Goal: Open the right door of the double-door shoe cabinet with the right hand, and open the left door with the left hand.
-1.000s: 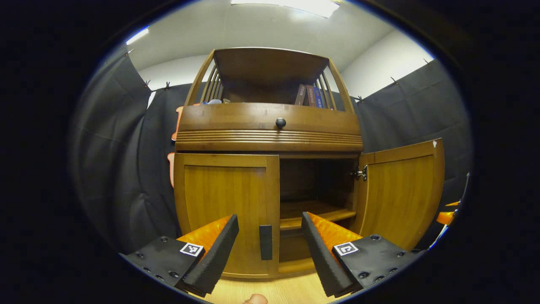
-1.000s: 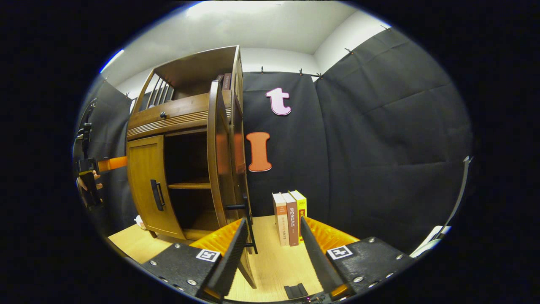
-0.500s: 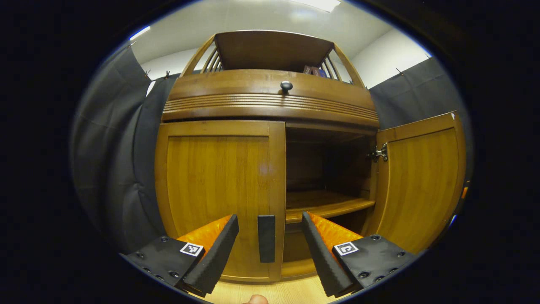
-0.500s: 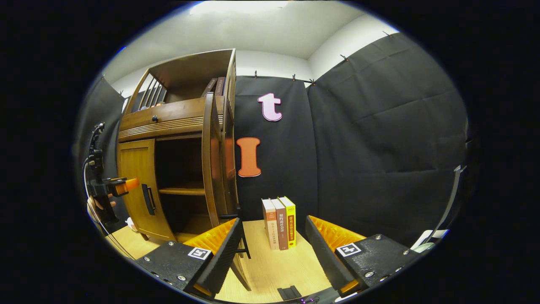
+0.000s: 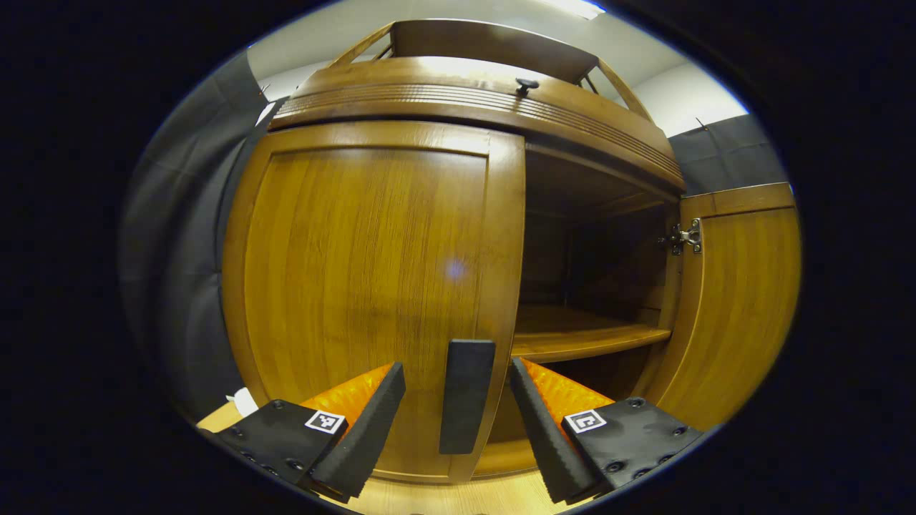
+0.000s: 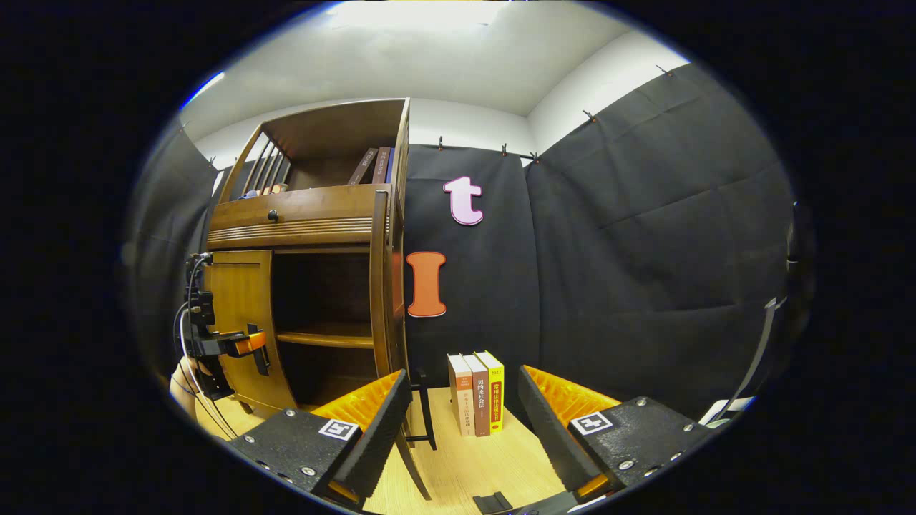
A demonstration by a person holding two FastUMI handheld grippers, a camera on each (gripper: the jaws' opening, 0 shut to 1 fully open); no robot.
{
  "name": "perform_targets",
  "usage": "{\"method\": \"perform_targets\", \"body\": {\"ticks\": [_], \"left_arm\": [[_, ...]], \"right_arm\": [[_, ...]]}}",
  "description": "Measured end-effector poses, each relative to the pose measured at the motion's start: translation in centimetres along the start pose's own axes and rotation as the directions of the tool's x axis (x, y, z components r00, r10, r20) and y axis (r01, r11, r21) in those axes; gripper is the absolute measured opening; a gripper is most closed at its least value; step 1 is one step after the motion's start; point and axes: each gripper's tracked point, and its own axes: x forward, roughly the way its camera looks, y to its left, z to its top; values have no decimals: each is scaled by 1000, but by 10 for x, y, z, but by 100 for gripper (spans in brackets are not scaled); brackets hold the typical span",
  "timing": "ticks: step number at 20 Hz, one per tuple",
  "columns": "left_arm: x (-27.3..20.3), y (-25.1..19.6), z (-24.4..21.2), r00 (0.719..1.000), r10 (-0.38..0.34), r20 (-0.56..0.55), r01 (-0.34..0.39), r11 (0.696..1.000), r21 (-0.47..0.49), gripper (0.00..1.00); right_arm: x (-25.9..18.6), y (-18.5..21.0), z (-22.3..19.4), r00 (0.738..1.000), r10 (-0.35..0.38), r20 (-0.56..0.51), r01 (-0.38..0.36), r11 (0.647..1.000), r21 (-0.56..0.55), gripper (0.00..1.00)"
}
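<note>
**Left claw lines up on shoe cabinet's last closed door**

In the left gripper view, the left claw point(image 5: 456, 422) hangs spread wide in front of the shoe cabinet point(image 5: 458, 107), its black pads on either side of the black handle point(image 5: 466, 406) of the left door point(image 5: 372, 286). The handle stands between the fingers, but neither pad appears to touch it, though the close angle makes that hard to judge. The left door sits closed against the frame. The right door point(image 5: 737, 307) stands swung wide open on its metal hinge point(image 5: 683, 236), baring a dark compartment split by a wooden shelf point(image 5: 580, 340); nothing can be made out on the shelf or beneath it.

In the right gripper view, the right claw point(image 6: 461, 429) is likewise spread and grips nothing, held well apart from the cabinet above the pale wooden tabletop point(image 6: 486, 465). The open right door point(image 6: 379, 286) shows edge-on. Three books point(image 6: 477, 392) stand upright on the tabletop beside the cabinet, and more books point(image 6: 372, 164) lean in the open top rack above the drawer knob point(image 6: 272, 214).
</note>
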Motion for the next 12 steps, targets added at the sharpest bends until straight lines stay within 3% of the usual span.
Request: {"method": "perform_targets", "body": {"ticks": [3, 5, 8, 9, 12], "left_arm": [[6, 4, -10, 1000, -11, -25, 10, 1000, -13, 89], [6, 12, -14, 999, 37, -31, -36, 999, 41, 86], [7, 11, -13, 999, 25, -33, -22, 996, 86, 82], [9, 9, -14, 999, 26, -40, -22, 995, 98, 82], [12, 5, -26, 997, 25, -74, -19, 996, 85, 69]], "right_arm": [[1, 2, 5, 1000, 2, 5, -2, 1000, 4, 99], [2, 4, 8, 1000, 1, 8, -2, 1000, 19, 99], [1, 11, 11, 1000, 17, 6, -17, 999, 41, 99], [0, 12, 12, 1000, 19, 7, -20, 999, 46, 92], [-2, 13, 18, 1000, 15, 17, -15, 998, 54, 92]]}}
